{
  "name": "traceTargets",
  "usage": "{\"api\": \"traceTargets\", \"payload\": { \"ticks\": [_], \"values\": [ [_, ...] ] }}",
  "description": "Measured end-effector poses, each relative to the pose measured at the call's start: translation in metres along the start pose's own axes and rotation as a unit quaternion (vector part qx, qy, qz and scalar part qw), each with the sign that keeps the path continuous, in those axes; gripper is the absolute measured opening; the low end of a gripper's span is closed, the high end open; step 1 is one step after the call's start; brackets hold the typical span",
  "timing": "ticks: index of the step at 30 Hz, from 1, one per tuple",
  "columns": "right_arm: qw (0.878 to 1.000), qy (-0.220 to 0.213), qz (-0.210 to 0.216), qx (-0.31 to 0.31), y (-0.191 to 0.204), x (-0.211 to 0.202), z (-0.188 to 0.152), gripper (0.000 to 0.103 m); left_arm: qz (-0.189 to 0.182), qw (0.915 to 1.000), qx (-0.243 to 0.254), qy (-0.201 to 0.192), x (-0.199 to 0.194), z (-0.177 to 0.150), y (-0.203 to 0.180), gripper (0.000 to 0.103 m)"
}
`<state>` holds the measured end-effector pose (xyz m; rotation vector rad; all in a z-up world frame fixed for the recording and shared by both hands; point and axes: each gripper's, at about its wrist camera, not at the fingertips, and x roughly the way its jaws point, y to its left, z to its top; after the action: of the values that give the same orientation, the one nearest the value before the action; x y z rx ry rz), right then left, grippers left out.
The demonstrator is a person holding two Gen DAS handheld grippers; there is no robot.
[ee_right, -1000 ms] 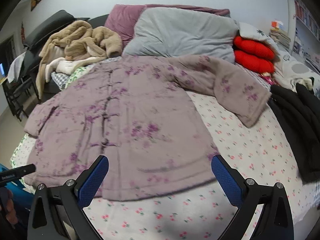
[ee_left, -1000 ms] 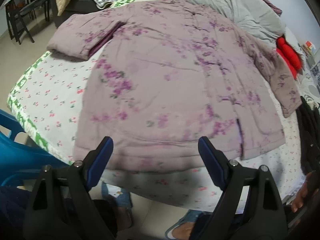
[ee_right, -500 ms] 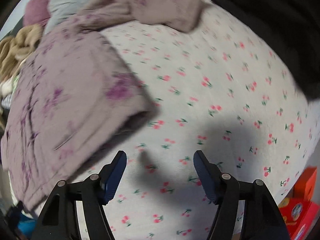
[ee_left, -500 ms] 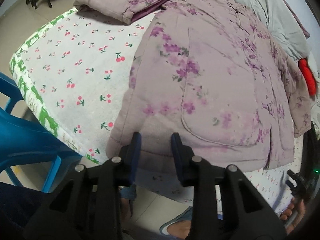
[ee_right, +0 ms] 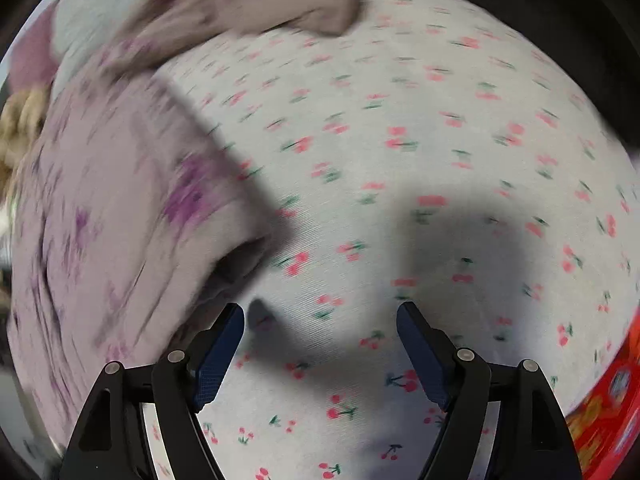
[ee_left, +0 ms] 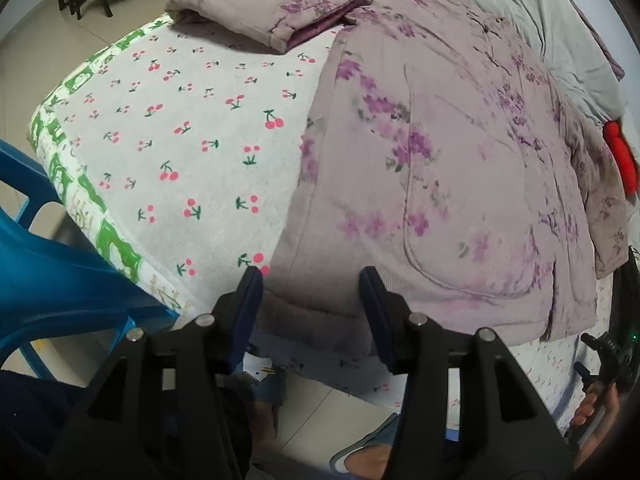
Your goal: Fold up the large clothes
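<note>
Nearest me in the left wrist view, my left gripper [ee_left: 311,300] has its two blue-padded fingers parted, released, with the near left hem corner of the lilac floral padded jacket [ee_left: 432,168] lying between them. Half a second ago these fingers were almost clenched above that hem; they have since widened again, so I judge the corner is bracketed but not yet pinched. Below the gripper I see floor tiles and a foot, and to the left a blue plastic chair [ee_left: 48,256].

In the right wrist view, which is smeared by motion, my right gripper [ee_right: 320,340] is also released, its fingers spread over bare cherry-print bedsheet [ee_right: 420,140]. The jacket's right hem corner [ee_right: 224,240] sits just beside the left finger [ee_right: 218,354], slightly lifted, not between the pads. Compared with a second ago, when both cameras looked across the whole spread garment, both grippers have dropped close to the bed edge.

Further out, the jacket lies flat, front up, across the sheet, its left sleeve [ee_left: 264,12] stretched away and its far side reaching a grey quilt [ee_left: 552,36] and a red cushion [ee_left: 620,156].

I read this as the start of the first fold: the left hand is placed, while the right must shift leftward to catch its corner.
</note>
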<state>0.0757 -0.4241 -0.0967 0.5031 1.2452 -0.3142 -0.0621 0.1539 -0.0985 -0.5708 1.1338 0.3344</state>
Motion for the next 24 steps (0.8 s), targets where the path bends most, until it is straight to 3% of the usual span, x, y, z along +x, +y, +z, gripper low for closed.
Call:
{"api": "traceTargets", "payload": {
  "ticks": [2,6,9,12,15,16,17,19,20,24],
  "values": [
    [1.0,-0.002,0.018,0.025,-0.007,-0.002,0.002,0.08,-0.006,0.9999,-0.01,0.001,0.002,0.001,0.002,0.053],
    [0.998,-0.004,0.061,-0.013,0.016,0.001,0.005,0.08,-0.009,0.9996,-0.025,-0.003,0.002,0.001,-0.001,0.053],
    [0.997,-0.012,0.065,-0.031,0.035,0.004,0.01,0.079,-0.003,0.9997,-0.016,-0.017,0.002,0.004,-0.011,0.053],
    [0.994,-0.025,0.11,0.002,0.038,0.009,0.018,0.078,-0.003,0.9995,-0.017,-0.028,0.004,0.008,-0.014,0.05],
    [0.985,-0.032,0.168,0.007,0.042,0.0,0.01,0.077,-0.002,0.9993,-0.016,-0.034,0.006,0.008,-0.017,0.038],
    [0.985,-0.032,0.169,-0.016,0.052,0.0,0.008,0.077,-0.001,0.9993,-0.011,-0.037,0.006,0.008,-0.02,0.028],
    [0.987,-0.035,0.156,-0.032,0.061,0.001,0.008,0.074,0.0,0.9992,-0.002,-0.04,0.006,0.009,-0.023,0.026],
    [0.991,-0.04,0.104,-0.079,0.078,0.006,0.007,0.033,0.008,0.999,0.011,-0.043,0.006,0.01,-0.027,0.02],
    [0.99,-0.032,0.104,-0.085,0.08,0.009,0.007,0.011,0.01,0.9988,0.016,-0.045,0.004,0.01,-0.029,0.019],
    [0.986,-0.087,0.111,-0.085,0.076,-0.029,-0.002,0.005,-0.021,0.9975,-0.005,-0.067,-0.022,0.01,-0.017,0.015]
  ]
}}
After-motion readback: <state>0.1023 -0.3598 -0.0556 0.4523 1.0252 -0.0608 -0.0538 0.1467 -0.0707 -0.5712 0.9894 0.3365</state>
